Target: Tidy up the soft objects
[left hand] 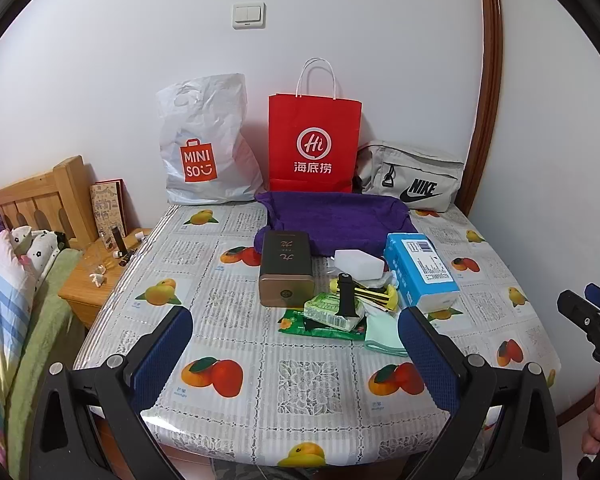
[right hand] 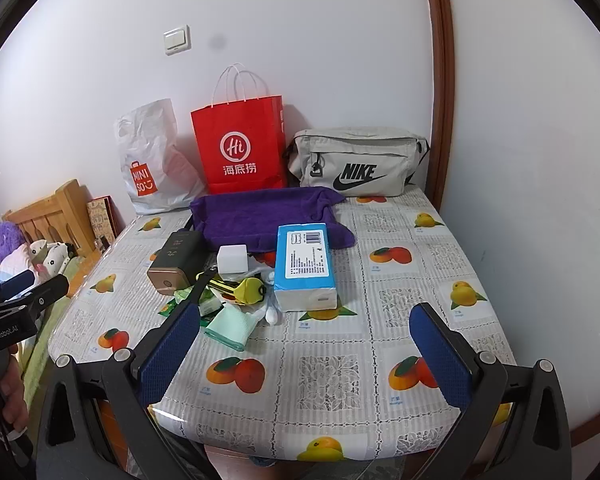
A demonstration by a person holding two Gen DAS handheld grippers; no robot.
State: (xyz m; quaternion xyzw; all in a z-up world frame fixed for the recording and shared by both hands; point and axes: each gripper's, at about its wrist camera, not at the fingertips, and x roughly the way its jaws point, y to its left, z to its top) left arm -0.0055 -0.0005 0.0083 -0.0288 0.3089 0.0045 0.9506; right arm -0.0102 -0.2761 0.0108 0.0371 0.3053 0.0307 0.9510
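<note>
The right gripper (right hand: 304,354) hangs wide-jawed over the surface's (right hand: 400,240) near edge, facing the blue tissue pack (right hand: 305,266) and purple towel (right hand: 260,216).

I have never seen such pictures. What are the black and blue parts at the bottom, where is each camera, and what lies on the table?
There is no robot arm. A person holds one two-finger gripper in each hand, and each carries a wide-angle camera looking forward along its fingers. One picture comes from the left gripper, the other from the right gripper. The blue pads are their fingers; both are open and hold nothing. On the table lie a purple towel, a blue tissue pack, a dark tin, a pale green cloth and small clutter. Three bags stand against the wall.
</note>
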